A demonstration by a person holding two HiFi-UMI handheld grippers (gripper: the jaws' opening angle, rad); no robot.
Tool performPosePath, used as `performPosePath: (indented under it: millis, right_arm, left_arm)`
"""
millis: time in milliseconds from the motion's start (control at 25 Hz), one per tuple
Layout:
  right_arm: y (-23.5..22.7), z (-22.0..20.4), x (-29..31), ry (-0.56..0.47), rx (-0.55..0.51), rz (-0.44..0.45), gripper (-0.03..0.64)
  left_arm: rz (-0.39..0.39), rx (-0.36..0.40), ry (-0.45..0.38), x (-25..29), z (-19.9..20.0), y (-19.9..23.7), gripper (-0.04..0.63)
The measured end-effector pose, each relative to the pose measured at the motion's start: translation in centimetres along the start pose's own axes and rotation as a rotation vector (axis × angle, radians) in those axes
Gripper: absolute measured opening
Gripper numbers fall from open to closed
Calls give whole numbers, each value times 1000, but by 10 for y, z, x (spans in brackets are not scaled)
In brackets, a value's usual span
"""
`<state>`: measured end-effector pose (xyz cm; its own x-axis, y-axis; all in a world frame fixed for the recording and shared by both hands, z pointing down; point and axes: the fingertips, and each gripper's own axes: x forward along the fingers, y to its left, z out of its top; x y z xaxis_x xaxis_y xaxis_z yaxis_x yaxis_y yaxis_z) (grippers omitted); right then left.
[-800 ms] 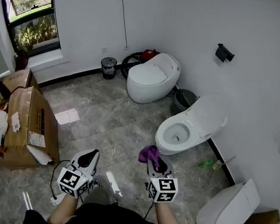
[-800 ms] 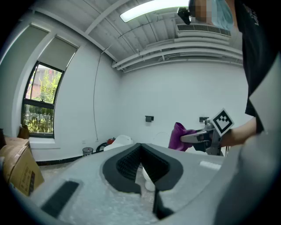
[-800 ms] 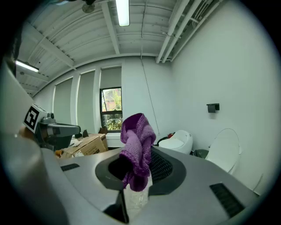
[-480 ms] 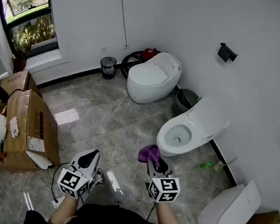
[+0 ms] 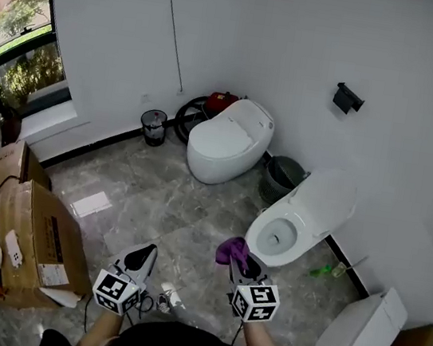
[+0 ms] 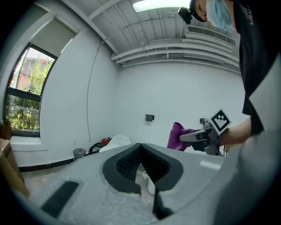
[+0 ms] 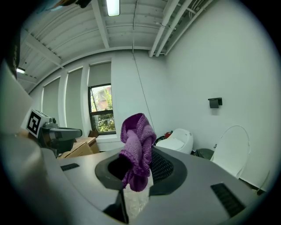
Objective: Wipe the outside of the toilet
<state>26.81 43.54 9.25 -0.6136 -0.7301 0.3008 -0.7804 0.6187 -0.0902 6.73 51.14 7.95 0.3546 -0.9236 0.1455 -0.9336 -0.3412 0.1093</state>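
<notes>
An open white toilet [image 5: 267,252] with its lid [image 5: 324,199] raised stands by the right wall. My right gripper [image 5: 238,263] hovers just left of the bowl, shut on a bunched purple cloth [image 5: 232,249]. In the right gripper view the purple cloth [image 7: 137,148] sticks up from between the jaws of the right gripper [image 7: 138,169], and the raised lid [image 7: 232,147] shows at the right. My left gripper [image 5: 145,254] hangs over the floor further left, shut with nothing in it. In the left gripper view the left gripper [image 6: 140,150] has its pads together.
A closed white toilet [image 5: 225,139] stands at the back, with a dark bin [image 5: 282,176] beside it and a small trash can [image 5: 153,126] to its left. A third toilet [image 5: 360,331] is at the lower right. Cardboard boxes [image 5: 34,234] fill the left. A green bottle [image 5: 320,269] lies by the wall.
The view has shifted, and the open toilet now lies closer to my right gripper. Both grippers keep their places in front of the body, the cloth still held.
</notes>
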Motion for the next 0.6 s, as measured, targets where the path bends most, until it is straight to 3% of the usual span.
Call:
performPosePath:
  millis: [320,600]
  right_arm:
    - [-2,17,86,20,41,-98,89]
    - [-14,28,147,69,35,-101,89]
  left_arm:
    - [-67,43,28,54,8,101,6]
    - [-38,-34,34,92,7,153,6]
